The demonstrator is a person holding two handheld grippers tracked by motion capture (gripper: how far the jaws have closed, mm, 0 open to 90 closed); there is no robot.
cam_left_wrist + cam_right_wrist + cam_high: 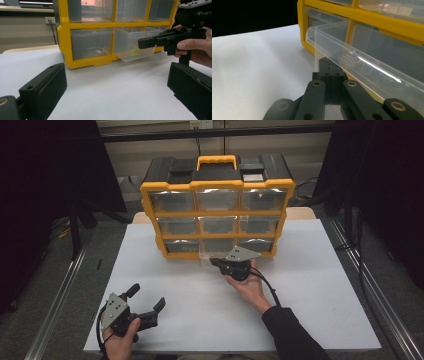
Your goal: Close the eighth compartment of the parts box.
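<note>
**Clear drawer half out, pinched at its front**

Clear plastic bottom-middle drawer (133,46) juts from the yellow organizer (217,212), its front against the right gripper (218,262), whose jaws are closed together there. Pull straight and level, judging by the sag. Left gripper (146,301) rests wide apart, well clear, on the white table (320,285).

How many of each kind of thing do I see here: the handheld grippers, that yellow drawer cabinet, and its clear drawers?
Handheld grippers: 2, left gripper and right gripper
Yellow drawer cabinet: 1
Clear drawers: 9, with the bottom middle drawer pulled out
White table: 1
Total: 13
</note>
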